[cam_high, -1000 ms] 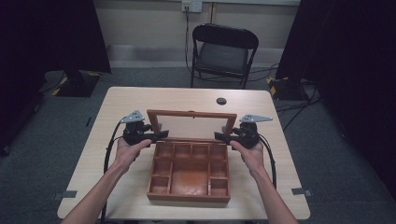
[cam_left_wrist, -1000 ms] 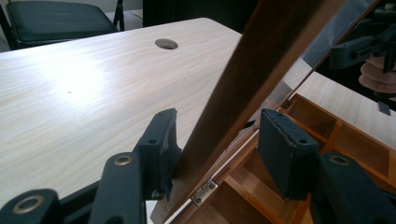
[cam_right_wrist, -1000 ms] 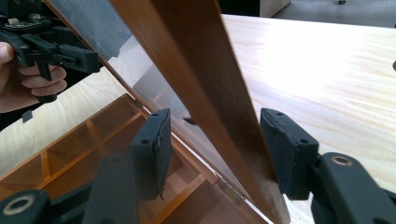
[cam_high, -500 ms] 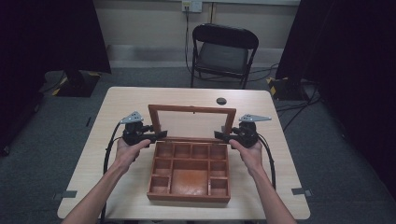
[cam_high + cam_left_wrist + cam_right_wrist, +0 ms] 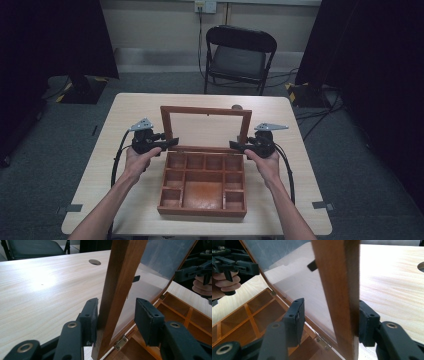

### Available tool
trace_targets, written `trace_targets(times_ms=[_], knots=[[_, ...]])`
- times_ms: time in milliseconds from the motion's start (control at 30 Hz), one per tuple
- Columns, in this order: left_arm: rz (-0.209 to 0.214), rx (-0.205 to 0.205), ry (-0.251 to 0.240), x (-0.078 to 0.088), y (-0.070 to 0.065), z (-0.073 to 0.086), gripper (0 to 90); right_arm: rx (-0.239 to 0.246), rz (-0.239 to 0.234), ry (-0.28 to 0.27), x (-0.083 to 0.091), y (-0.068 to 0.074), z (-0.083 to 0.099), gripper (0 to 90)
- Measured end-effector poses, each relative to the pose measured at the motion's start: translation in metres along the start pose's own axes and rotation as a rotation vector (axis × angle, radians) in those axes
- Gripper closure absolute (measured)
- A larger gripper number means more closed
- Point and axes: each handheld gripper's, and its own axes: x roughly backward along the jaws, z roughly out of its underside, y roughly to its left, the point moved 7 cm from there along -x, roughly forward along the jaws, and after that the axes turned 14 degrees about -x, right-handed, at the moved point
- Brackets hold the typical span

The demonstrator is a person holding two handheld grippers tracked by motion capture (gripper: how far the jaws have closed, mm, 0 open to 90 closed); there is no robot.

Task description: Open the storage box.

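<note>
Plainly, neither tool had a firm bite yet. The left gripper point(image 5: 116, 315) straddled the left side rail of the glass-paned lid point(image 5: 122, 277). Its jaws had just been closing, and one pad lay against the wood while the other stood off it with the glass pane point(image 5: 160, 265) showing in the gap. The right gripper point(image 5: 332, 315) bracketed the opposite rail in the same way, its outer pad touching and its inner pad clear, so both were loose around the frame rather than clamped on it.

Beyond the jaws, the lid stood roughly upright on its brass hinge point(image 5: 121, 342) along the far rim of the wooden compartment box point(image 5: 202, 211). The box rested at the middle of the table point(image 5: 135, 105), closer to the near edge than to the far one, and its compartments looked empty.

As I judged it, the lid's swing was about half done. What remained was to close both grips on the rails and carry the lid to rest.
</note>
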Motion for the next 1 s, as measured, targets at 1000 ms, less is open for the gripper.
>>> trace_targets(times_ms=[1000], knots=[[-0.007,0.090,0.026,-0.012,0.015,0.012,61.2,-0.012,0.040,-0.026,-0.013,-0.014,-0.009,53.6]])
